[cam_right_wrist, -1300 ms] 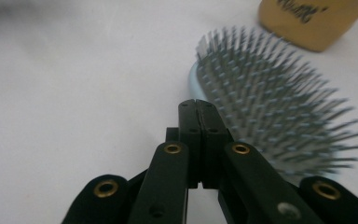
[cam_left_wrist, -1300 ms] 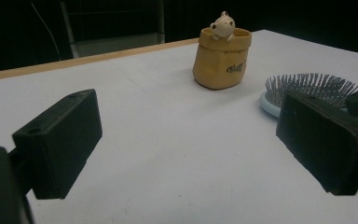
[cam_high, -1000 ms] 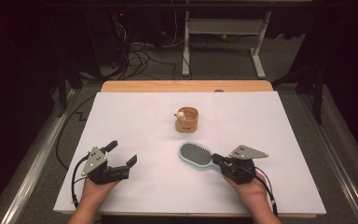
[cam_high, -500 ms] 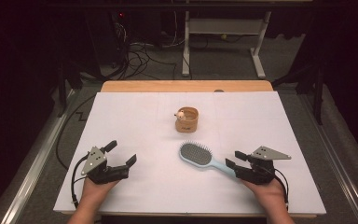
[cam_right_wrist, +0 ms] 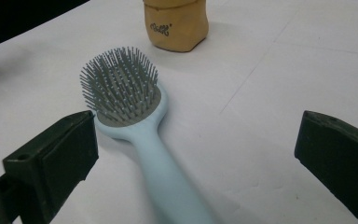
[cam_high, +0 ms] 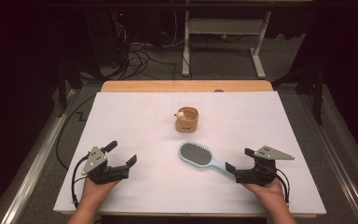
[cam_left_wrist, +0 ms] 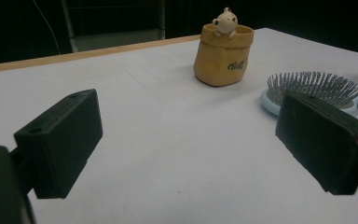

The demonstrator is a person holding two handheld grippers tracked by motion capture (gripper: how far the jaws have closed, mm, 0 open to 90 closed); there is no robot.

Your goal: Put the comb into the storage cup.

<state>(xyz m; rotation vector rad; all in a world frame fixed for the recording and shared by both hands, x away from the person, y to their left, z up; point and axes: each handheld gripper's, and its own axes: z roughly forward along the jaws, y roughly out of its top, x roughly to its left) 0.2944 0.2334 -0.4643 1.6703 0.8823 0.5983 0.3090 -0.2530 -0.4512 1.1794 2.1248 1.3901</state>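
A pale blue hairbrush (cam_high: 200, 157) with grey bristles lies flat, bristles up, on the white table (cam_high: 135, 116), handle pointing toward the near right.

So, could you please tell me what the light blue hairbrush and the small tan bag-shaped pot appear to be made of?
Light blue hairbrush: probably moulded plastic, smooth and matte, with thin grey pins, likely plastic or metal, on a grey pad. Small tan bag-shaped pot: looks like glazed ceramic or resin, given its soft sheen, rolled rim and moulded cream animal figure.
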